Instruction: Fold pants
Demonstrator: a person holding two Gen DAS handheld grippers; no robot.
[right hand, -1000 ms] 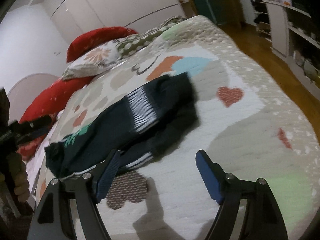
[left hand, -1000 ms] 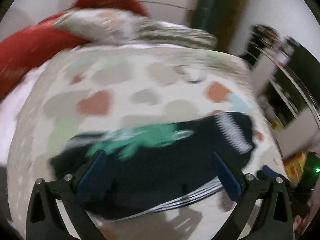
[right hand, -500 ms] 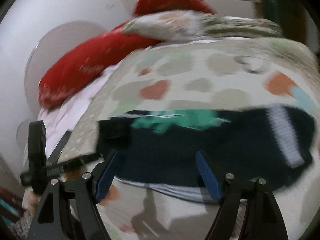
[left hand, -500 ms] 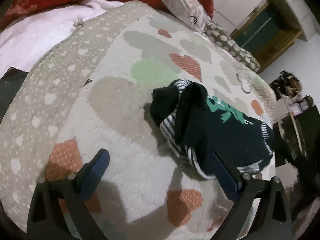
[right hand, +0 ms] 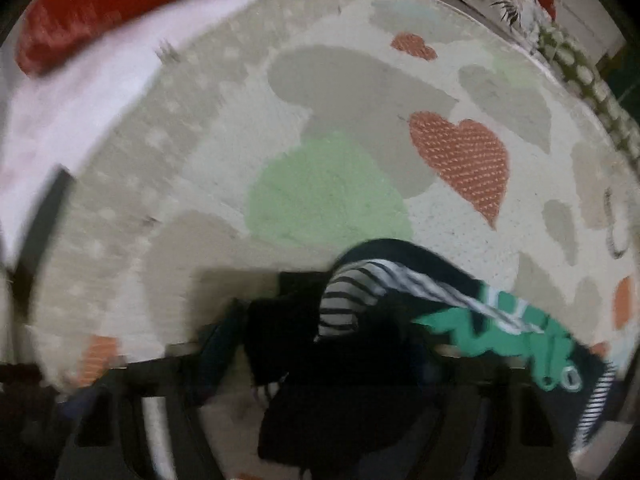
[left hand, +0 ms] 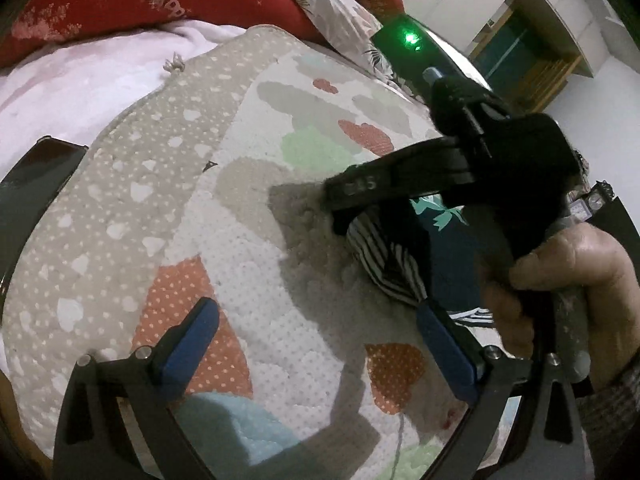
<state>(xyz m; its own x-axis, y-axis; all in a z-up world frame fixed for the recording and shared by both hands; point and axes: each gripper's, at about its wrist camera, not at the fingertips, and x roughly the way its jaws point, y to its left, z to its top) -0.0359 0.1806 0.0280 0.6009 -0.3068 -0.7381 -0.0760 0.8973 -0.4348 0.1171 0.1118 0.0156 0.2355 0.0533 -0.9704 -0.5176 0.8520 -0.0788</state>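
Note:
The dark navy pants (left hand: pixel 440 256) with green print and striped white lining lie bunched on the heart-patterned bed quilt (left hand: pixel 224 216). My left gripper (left hand: pixel 316 340) is open and empty, low over the quilt to the left of the pants. The right gripper's black body (left hand: pixel 472 168), held by a hand (left hand: pixel 568 276), reaches over the pants in the left wrist view. In the blurred right wrist view the pants (right hand: pixel 400 320) fill the space between the right gripper's (right hand: pixel 320 356) spread fingers; the striped end sticks up there.
Red pillows (left hand: pixel 120 4) and a floral pillow (left hand: pixel 344 12) lie at the head of the bed. A pale pink blanket (left hand: pixel 80 76) lies left of the quilt. A dark strap-like object (left hand: pixel 36 176) sits at the left bed edge. A wardrobe and doorway (left hand: pixel 528 52) stand at the far right.
The right gripper has swung in over the bunched end of the pants and now straddles it. The left gripper has dropped lower and nearer the quilt, left of the pants.

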